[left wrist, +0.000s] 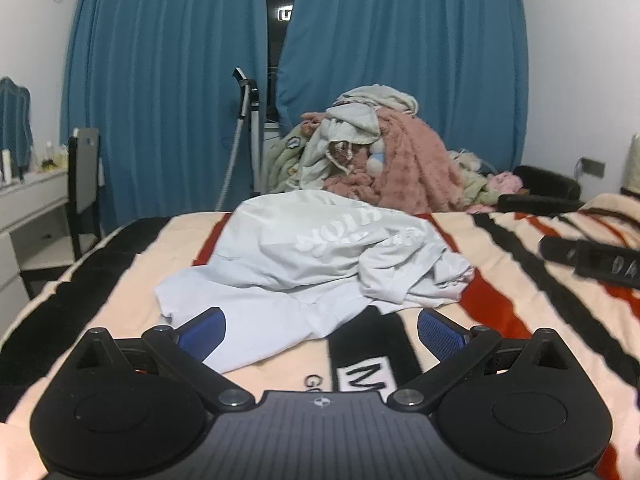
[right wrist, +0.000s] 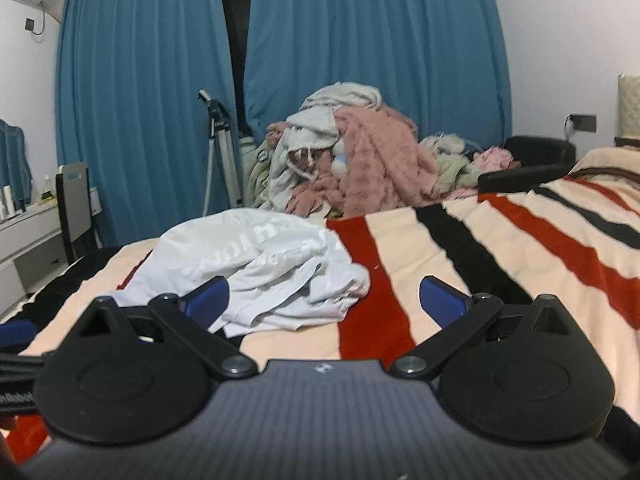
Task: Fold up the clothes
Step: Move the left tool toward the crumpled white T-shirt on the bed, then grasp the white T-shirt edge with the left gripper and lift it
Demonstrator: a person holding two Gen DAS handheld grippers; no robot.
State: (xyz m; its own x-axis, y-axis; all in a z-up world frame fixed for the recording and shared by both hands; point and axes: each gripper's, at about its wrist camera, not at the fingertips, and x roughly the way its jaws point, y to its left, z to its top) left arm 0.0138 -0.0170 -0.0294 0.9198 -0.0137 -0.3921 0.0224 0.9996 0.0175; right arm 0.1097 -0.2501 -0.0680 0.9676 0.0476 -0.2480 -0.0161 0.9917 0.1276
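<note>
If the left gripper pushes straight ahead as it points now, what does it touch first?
Most likely the white shirt: its near hem already lies between the open fingers of the left gripper, on the striped blanket. Depth is hard to judge.

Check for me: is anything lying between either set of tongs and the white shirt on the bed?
Nothing visible. The white shirt lies crumpled on the striped blanket, directly ahead of the open left tongs and ahead-left of the open right tongs.
</note>
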